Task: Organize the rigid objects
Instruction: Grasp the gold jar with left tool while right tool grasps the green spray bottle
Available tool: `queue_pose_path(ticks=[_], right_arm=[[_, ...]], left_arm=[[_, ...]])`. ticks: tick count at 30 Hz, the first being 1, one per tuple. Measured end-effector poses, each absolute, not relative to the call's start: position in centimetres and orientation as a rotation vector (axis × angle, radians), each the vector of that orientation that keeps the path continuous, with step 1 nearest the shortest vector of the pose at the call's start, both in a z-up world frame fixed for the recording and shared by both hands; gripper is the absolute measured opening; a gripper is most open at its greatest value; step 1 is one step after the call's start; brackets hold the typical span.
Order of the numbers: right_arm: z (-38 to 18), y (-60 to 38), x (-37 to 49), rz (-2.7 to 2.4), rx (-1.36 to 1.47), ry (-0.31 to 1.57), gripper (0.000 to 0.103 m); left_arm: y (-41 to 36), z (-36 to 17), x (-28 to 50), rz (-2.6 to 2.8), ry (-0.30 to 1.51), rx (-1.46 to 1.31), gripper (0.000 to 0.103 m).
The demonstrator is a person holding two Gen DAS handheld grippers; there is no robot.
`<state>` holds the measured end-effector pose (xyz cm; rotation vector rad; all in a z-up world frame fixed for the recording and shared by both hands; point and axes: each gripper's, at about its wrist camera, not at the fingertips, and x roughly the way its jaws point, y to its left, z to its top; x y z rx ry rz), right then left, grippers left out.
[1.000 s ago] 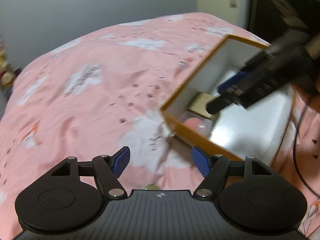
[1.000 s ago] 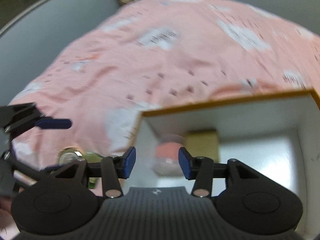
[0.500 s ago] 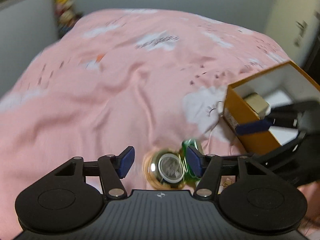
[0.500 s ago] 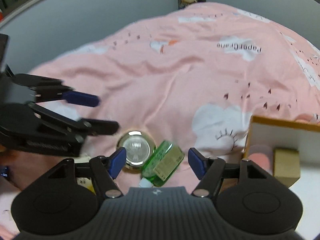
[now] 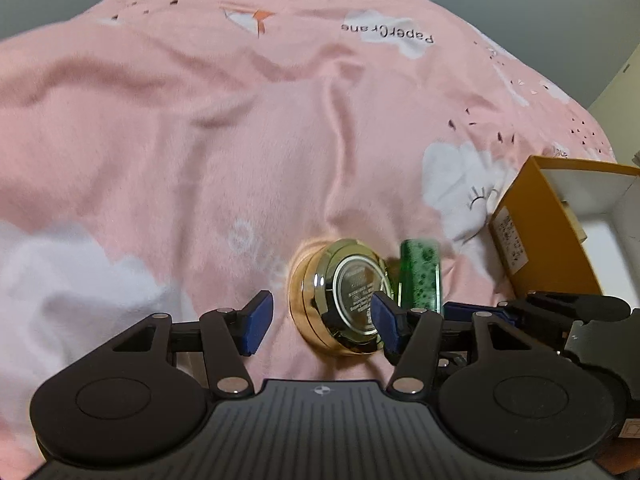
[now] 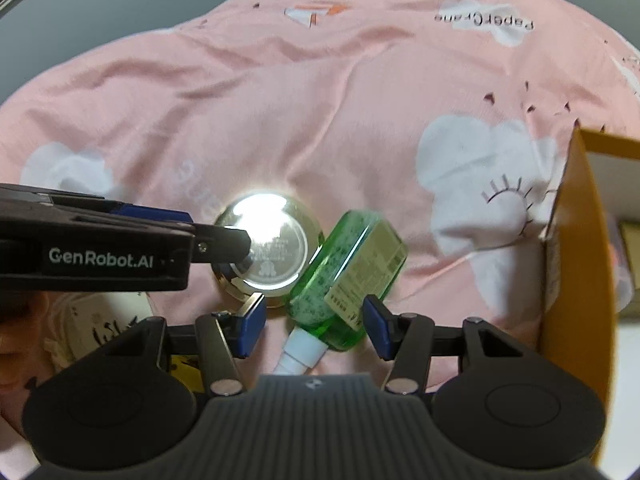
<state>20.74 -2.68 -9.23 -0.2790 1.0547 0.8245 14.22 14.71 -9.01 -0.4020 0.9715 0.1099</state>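
Note:
A round gold tin (image 5: 340, 298) with a mirrored lid lies on the pink bedspread; it also shows in the right wrist view (image 6: 268, 250). A green bottle (image 6: 348, 276) with a white cap lies beside it on the right, seen also in the left wrist view (image 5: 420, 276). My left gripper (image 5: 320, 326) is open with the tin between its fingers. My right gripper (image 6: 314, 328) is open around the bottle's lower end. An orange box (image 5: 540, 216) with a white inside stands to the right, also in the right wrist view (image 6: 576, 264).
The pink bedspread (image 5: 200, 140) with white clouds covers the whole area. A tan block (image 6: 630, 246) lies inside the box. A white printed card or packet (image 6: 108, 324) lies at the lower left under the left gripper's arm.
Both grippers have come away from the box and moved in low over the tin and the bottle. The left now straddles the tin, the right straddles the bottle.

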Motion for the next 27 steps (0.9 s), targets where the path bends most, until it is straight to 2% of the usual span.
queue_pose_path(ticks=[6, 8, 11, 14, 15, 16, 19, 22, 27], right_arm=[[-10.2, -2.3, 21.1, 0.808, -0.300, 1.019, 0.062], [-10.5, -2.3, 21.2, 0.814, -0.297, 1.024, 0.063], [-10.5, -2.5, 21.3, 0.818, -0.297, 1.026, 0.060], [-10.2, -2.7, 21.1, 0.818, -0.298, 1.020, 0.057], [-10.0, -2.8, 20.9, 0.818, -0.298, 1.019, 0.048], [-9.8, -3.1, 20.8, 0.821, -0.295, 1.017, 0.044], [-9.1, -3.7, 20.7, 0.817, -0.284, 1.021, 0.037], [-8.4, -4.5, 20.7, 0.779, -0.284, 1.008, 0.036], [-8.3, -4.9, 21.1, 0.742, -0.267, 1.010, 0.037]], left_arm=[[14.6, -11.2, 15.2, 0.085, 0.995, -0.422, 0.069], [14.6, -11.8, 15.5, 0.067, 0.997, -0.435, 0.073], [14.7, -12.0, 15.6, 0.054, 0.986, -0.458, 0.070], [14.6, -11.4, 15.2, 0.055, 0.971, -0.471, 0.059], [14.8, -11.1, 14.9, 0.053, 0.962, -0.480, 0.054], [14.8, -10.7, 14.6, 0.048, 0.954, -0.490, 0.049], [14.7, -9.9, 14.0, 0.030, 0.929, -0.506, 0.039], [14.3, -9.1, 13.8, -0.001, 0.895, -0.503, 0.034], [13.5, -9.5, 15.0, -0.008, 0.914, -0.508, 0.033]])
